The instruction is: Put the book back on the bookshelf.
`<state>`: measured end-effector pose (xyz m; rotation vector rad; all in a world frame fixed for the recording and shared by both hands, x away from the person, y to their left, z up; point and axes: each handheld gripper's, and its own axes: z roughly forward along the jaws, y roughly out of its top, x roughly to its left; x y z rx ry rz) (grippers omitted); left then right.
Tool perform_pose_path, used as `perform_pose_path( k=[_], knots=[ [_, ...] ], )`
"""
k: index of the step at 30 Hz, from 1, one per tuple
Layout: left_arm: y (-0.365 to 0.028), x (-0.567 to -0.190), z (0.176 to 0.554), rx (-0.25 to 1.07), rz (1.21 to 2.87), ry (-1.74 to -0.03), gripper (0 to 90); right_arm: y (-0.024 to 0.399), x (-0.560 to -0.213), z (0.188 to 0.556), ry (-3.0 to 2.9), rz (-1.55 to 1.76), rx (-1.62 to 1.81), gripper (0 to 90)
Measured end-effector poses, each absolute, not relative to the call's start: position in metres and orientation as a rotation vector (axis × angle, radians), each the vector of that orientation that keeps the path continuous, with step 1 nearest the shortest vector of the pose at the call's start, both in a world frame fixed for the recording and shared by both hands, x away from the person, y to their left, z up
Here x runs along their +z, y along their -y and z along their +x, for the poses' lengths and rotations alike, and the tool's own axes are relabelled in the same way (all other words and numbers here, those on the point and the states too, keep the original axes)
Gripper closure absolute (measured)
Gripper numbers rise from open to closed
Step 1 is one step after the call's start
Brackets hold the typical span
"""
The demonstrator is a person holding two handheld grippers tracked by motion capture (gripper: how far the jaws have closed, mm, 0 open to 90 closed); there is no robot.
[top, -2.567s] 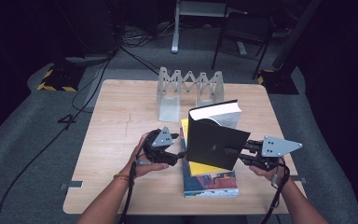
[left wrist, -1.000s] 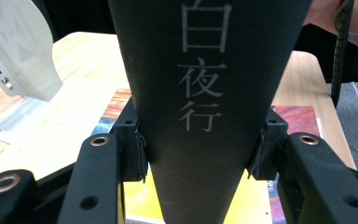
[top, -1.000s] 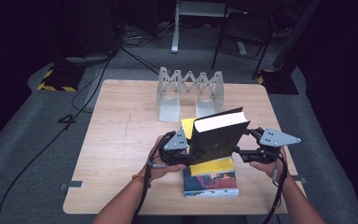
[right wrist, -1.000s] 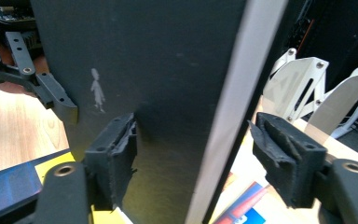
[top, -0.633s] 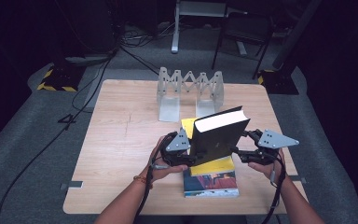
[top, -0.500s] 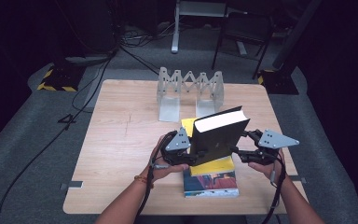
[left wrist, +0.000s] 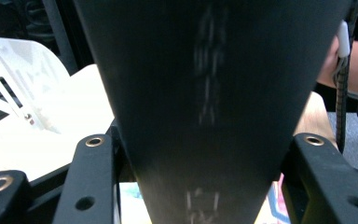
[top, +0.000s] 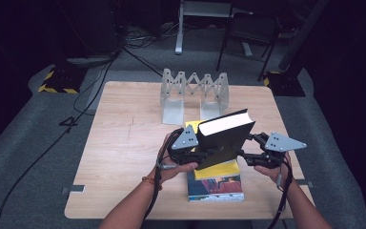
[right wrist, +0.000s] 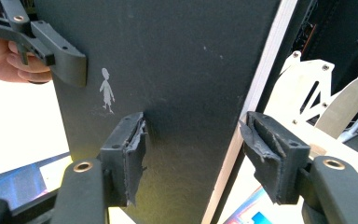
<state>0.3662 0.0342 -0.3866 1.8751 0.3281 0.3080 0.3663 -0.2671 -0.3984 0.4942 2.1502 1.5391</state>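
Note:
A thick black book (top: 221,138) hangs tilted above the table, page edge up, between my two grippers. My left gripper (top: 202,155) is shut on its lower left end. In the left gripper view the dark spine (left wrist: 205,93) fills the gap between the jaws. My right gripper (top: 245,152) holds the right end. Its jaws have just been closing, and its worn pads (right wrist: 128,154) now sit against the black cover (right wrist: 177,70). Under the book lie a yellow book (top: 217,169) and a colourful book (top: 217,188).
A white folding book stand (top: 193,93) stands at the back of the wooden table (top: 124,143). A chair and cables are on the dark floor behind the table. The person's forearms come in from the table's front edge.
Earlier the left gripper was beside the black book, which stood steeper; now both grippers hold it, lifted and tilted. Over the last second it has hardly moved.

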Motion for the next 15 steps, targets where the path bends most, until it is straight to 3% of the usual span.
perform_pose_path(
  k=[15],
  knots=[
    [-0.023,-0.362,0.369,0.315,1.768,-0.353,45.3,0.268,-0.398,0.366,-2.156,0.498,1.547,41.4]
  ],
)
